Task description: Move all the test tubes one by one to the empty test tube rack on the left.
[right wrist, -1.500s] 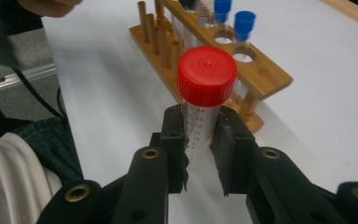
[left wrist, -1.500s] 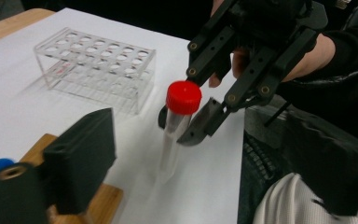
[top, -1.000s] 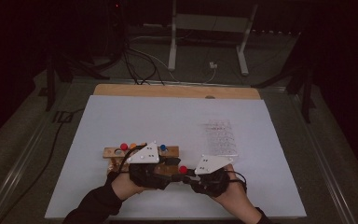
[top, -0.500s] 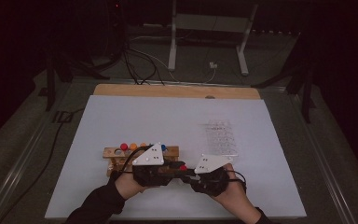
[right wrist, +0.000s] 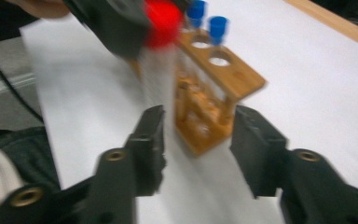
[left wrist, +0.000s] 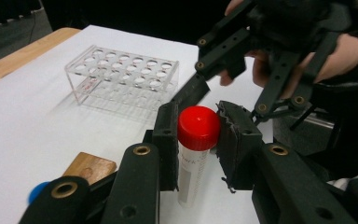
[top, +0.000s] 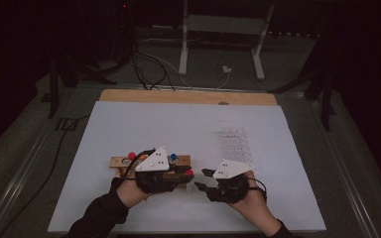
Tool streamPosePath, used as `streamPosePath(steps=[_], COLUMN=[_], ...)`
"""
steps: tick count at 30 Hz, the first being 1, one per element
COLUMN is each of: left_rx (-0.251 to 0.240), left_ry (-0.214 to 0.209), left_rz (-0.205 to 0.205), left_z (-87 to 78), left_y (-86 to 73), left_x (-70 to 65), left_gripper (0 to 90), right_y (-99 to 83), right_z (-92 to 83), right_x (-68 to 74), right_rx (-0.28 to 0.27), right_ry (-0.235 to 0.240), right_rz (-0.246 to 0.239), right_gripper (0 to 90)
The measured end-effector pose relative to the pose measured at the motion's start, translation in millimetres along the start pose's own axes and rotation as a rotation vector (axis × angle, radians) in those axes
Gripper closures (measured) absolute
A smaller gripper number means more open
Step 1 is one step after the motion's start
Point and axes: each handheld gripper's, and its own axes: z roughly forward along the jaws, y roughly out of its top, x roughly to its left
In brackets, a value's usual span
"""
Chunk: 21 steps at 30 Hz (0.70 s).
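Two grippers sit close together at the near side of the white table [top: 129, 124]. The left gripper [left wrist: 196, 135] has its black pads pressed on a clear tube with a red cap [left wrist: 198, 127], holding it upright just under the cap, right beside the wooden rack [top: 121, 162]. The right gripper [top: 202, 179] has just been opening; its jaws stand partly apart with nothing between them, and it waits just right of the tube. Blue-capped tubes [right wrist: 218, 24] stand in the wooden rack. A clear plastic rack [left wrist: 123, 77] with many holes waits farther off on the right. I think the tube is going there. The grip is only near the top, so the tube could swing or slip if the hand moves fast. It could also bump the right gripper, which is very near, or miss a small hole and tip over.
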Motion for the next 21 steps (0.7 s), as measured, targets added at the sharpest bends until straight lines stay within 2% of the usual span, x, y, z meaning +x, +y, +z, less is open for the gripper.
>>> streamPosePath(steps=[4, 6, 8, 9, 11, 14, 21], left_rx=[0.002, -0.004, -0.009, -0.018, -0.021, -0.024, -0.054], left_ry=[0.023, 0.044, 0.063, 0.074, 0.096, 0.135, 0.234], left_rz=[0.005, 0.007, 0.013, 0.012, 0.012, 0.009, -0.006], left_z=[-13.6, -21.4, -30.2, -35.0, -44.6, -60.0, -95.4], left_y=[6.4, 9.2, 12.2, 13.5, 16.2, 19.3, 23.0], left_x=[3.3, 4.0, 4.9, 5.5, 6.7, 9.6, 16.4], left_gripper=[71.4, 71.4, 71.4, 71.4, 71.4, 71.4, 71.4], right_y=[-2.5, -3.5, -4.5, -4.4, -6.2, -6.5, -7.2], right_z=[-2.9, -3.4, -4.2, -4.5, -5.9, -6.3, -5.4], right_x=[-10.6, -13.9, -14.8, -15.7, -17.7, -20.0, -21.8], right_rx=[-0.004, -0.012, -0.037, -0.031, -0.045, -0.047, -0.05], right_ry=[0.009, 0.005, -0.011, -0.01, 0.029, 0.02, 0.001], right_rz=[0.043, 0.062, 0.084, 0.093, 0.094, 0.111, 0.116], right_gripper=[31.1, 28.3, 16.0, 12.5, 0.2, 0.1, 0.1])
